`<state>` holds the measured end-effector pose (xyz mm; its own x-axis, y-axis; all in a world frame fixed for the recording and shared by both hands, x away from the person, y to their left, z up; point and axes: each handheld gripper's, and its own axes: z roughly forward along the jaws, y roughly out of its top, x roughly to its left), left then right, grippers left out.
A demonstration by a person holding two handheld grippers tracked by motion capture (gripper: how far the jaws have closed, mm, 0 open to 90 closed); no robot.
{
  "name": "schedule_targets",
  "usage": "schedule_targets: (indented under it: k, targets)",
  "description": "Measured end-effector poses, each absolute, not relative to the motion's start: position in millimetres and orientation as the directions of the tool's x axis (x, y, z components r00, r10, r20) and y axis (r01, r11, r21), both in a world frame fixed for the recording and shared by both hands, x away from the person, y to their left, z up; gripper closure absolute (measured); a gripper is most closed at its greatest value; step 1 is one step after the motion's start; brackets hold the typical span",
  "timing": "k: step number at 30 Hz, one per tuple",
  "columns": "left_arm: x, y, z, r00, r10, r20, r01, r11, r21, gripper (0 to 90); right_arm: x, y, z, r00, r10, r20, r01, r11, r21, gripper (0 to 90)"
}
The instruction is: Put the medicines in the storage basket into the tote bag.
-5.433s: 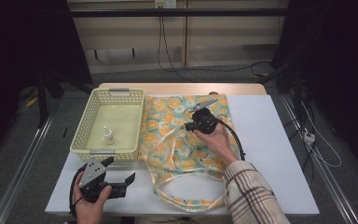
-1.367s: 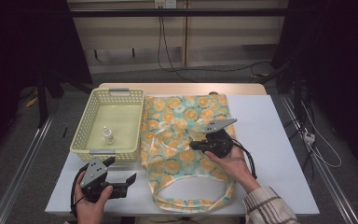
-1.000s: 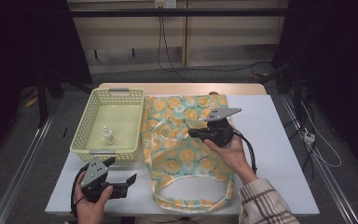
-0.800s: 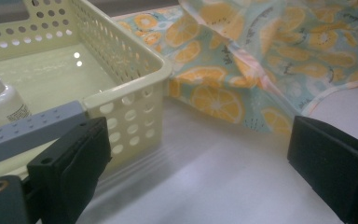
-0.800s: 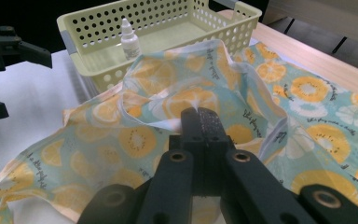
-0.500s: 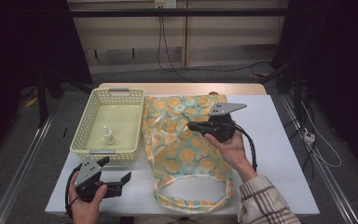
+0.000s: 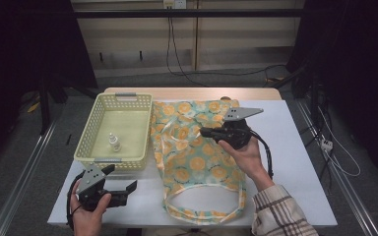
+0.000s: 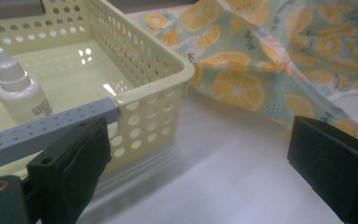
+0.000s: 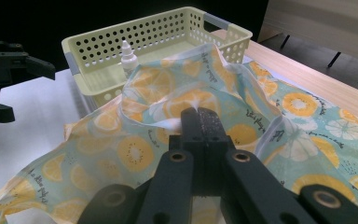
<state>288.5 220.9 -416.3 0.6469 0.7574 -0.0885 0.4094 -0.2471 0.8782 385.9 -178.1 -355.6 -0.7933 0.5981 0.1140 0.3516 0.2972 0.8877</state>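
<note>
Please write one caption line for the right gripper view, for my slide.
Right gripper shut on fruit-print bag, lifting its fabric before the yellow basket.

bottle (image 8: 18,91) label: unreadable | basket (image 8: 149,93): cut off left

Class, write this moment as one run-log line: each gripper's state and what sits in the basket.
right gripper: jaws shut on fruit-print bag, fabric lifted | left gripper: jaws open, holding nothing | basket: dropper bottle inside
</note>
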Motion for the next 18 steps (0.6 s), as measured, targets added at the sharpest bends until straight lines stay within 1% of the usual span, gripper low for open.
schedule_targets:
  k: [3, 8, 10, 18]
  targets:
    - [294.2, 222.1, -414.8, 0.658, 0.746, -0.099, 0.43, -0.265, 0.863, 5.3, 386.8, -178.3, -356.1, -0.79, 0.602, 0.117, 0.356, 0.295, 0.887, 90.0]
    - [303.1, 228.2, -408.8, 0.665, 0.737, -0.121, 0.441, -0.257, 0.86, 7.0, 385.5, -179.4, -357.1, -0.788, 0.604, 0.12, 0.362, 0.297, 0.884, 90.0]
    - [305.4, 230.6, -406.5, 0.66, 0.742, -0.116, 0.444, -0.262, 0.857, 8.5, 385.6, -179.3, -357.6, -0.788, 0.603, 0.12, 0.363, 0.299, 0.883, 90.0]
    - [320.0, 241.3, -392.3, 0.662, 0.743, -0.103, 0.466, -0.3, 0.833, 8.6, 385.9, -175.8, -361.7, -0.797, 0.591, 0.122, 0.364, 0.311, 0.878, 90.0]
